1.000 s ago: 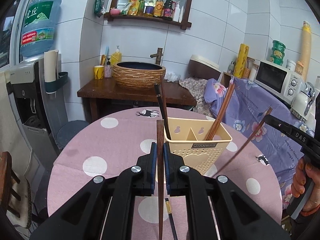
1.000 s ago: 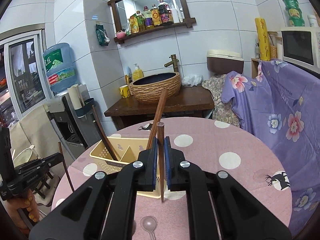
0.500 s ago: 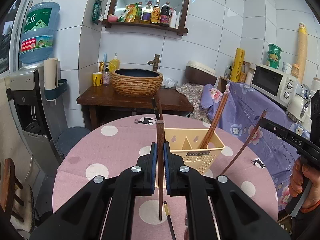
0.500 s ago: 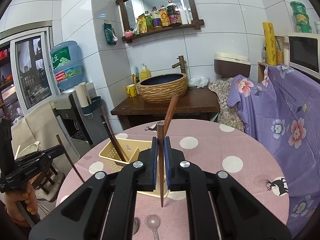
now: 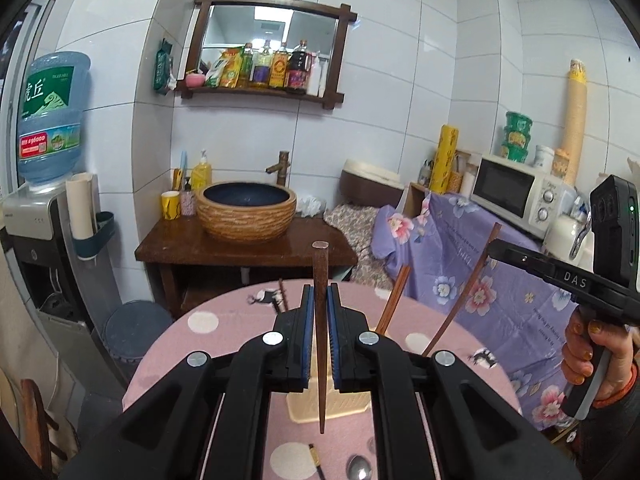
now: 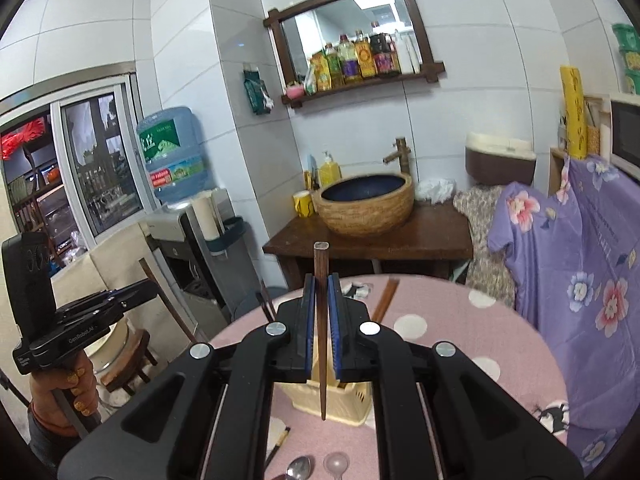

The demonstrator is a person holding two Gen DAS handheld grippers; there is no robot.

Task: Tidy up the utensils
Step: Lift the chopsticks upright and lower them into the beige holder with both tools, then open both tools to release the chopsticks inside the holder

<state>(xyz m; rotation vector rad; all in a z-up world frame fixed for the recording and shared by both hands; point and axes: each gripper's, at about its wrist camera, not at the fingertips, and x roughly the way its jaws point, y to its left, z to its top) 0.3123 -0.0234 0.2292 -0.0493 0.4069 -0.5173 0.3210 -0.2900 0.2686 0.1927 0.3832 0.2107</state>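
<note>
Both chopsticks (image 5: 320, 344) lifted, caddy (image 6: 344, 402) holding chopsticks

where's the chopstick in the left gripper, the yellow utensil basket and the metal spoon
chopstick (image 5: 320, 344): left wrist view, mid-shaft between the pads
yellow utensil basket (image 6: 344, 404): right wrist view, front wall
metal spoon (image 5: 358, 468): left wrist view, bowl of the spoon

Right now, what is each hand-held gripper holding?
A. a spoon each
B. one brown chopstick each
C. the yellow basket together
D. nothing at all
B: the left hand-held gripper is clamped on a brown chopstick standing upright, and the right hand-held gripper pinches another chopstick the same way, both above the yellow basket; the metal spoon lies on the pink table.
</note>
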